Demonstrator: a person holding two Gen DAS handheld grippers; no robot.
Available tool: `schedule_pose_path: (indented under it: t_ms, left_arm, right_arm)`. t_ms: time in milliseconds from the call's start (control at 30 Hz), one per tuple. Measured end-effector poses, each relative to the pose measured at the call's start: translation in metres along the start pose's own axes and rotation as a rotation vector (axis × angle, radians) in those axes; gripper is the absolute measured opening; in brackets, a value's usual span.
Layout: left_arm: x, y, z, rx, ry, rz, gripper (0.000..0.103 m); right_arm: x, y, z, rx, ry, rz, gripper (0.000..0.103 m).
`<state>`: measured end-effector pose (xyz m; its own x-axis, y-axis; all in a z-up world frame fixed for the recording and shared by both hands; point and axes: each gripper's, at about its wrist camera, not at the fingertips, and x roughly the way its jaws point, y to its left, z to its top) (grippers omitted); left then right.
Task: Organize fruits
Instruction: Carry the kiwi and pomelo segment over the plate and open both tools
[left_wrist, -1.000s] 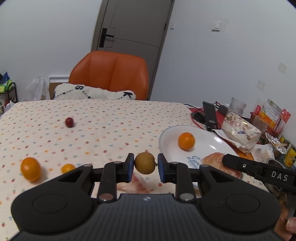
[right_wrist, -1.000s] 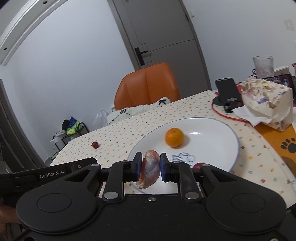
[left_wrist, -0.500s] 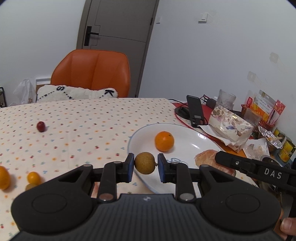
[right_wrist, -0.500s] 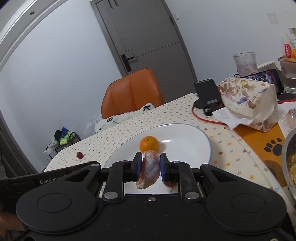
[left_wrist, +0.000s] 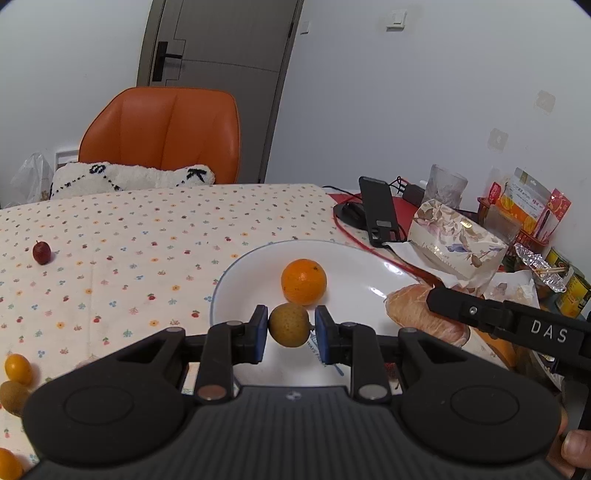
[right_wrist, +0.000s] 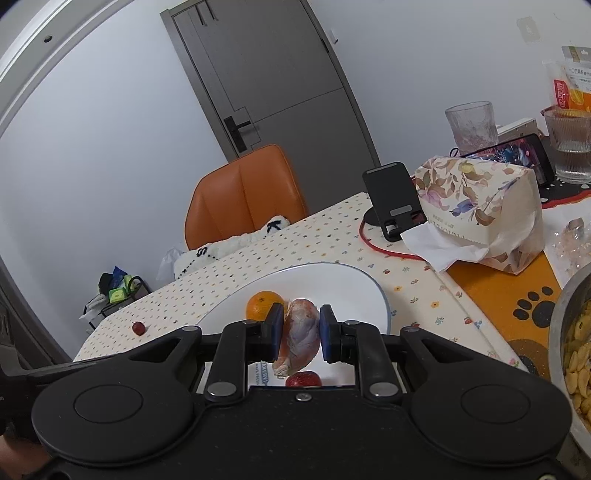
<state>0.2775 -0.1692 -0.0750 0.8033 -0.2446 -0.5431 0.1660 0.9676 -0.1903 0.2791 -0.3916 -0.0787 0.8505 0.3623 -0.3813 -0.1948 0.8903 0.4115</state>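
My left gripper is shut on a small brown-yellow round fruit, held over the near rim of a white plate. An orange lies on the plate just beyond it. My right gripper is shut on a pink peeled pomelo segment above the same white plate; the segment also shows at the plate's right side in the left wrist view. A small red fruit lies on the plate under the right gripper, and the orange sits behind the left pad.
Loose on the dotted tablecloth: a red fruit, a kumquat and a brownish fruit at the left. A phone stand, tissue pack, glasses and snack bags crowd the right. An orange chair stands behind.
Both grippers have moved farther over the plate while keeping hold of their fruit. The left view has swung right, so the plate and orange now sit centred.
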Motion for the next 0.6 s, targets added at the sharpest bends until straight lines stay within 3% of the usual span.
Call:
schedule_pose_path:
  t_ms: [333, 433, 600]
  left_arm:
    - [-0.008, 0.012, 0.003, -0.013, 0.010, 0.049, 0.046]
    - [-0.017, 0.015, 0.004, -0.006, 0.000, 0.061, 0.054]
    - [-0.035, 0.022, 0.004, -0.004, -0.024, 0.076, 0.072]
  right_arm:
    - [0.007, 0.000, 0.001, -0.002, 0.000, -0.013, 0.019]
    - [0.007, 0.001, 0.003, 0.008, -0.006, -0.015, 0.025]
    - [0.000, 0.006, 0.003, 0.013, -0.017, -0.001, 0.028]
